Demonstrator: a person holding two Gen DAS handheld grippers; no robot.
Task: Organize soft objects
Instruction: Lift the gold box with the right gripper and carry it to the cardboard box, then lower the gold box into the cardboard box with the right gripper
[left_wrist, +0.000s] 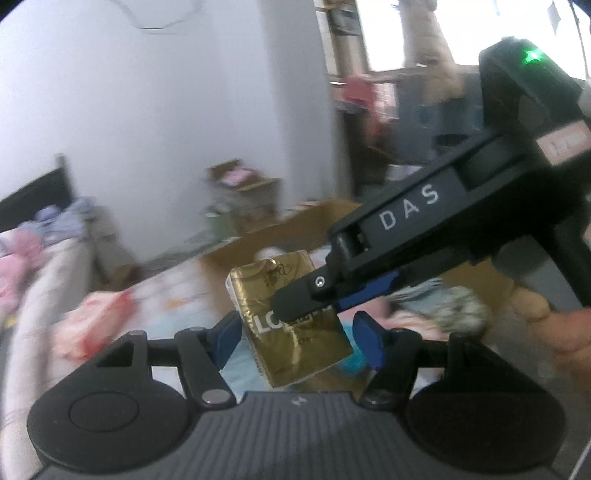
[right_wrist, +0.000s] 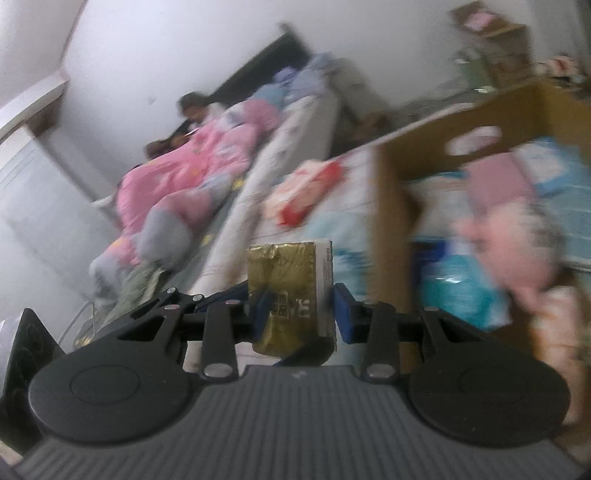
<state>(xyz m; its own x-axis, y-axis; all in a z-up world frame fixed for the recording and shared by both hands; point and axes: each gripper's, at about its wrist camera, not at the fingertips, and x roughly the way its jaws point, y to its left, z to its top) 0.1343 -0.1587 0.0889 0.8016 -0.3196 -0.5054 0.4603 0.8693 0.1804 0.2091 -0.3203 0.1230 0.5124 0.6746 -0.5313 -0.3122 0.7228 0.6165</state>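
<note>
A gold foil soft pack (left_wrist: 291, 321) hangs in the air between both grippers. In the left wrist view my right gripper (left_wrist: 310, 302) comes in from the upper right and is shut on the pack. My left gripper (left_wrist: 295, 338) is open, with its blue fingers (left_wrist: 225, 336) on either side of the pack. In the right wrist view the gold pack (right_wrist: 290, 291) sits between the blue pads (right_wrist: 341, 314) of my right gripper (right_wrist: 299, 314). A cardboard box (right_wrist: 391, 206) with soft packs inside stands to the right.
A pink and red soft pack (right_wrist: 303, 188) lies on the light blue bed sheet (left_wrist: 177, 306). A pink quilt (right_wrist: 184, 173) is heaped on the bed behind. The cardboard box also shows in the left wrist view (left_wrist: 280, 236). A small shelf (left_wrist: 243, 192) stands by the white wall.
</note>
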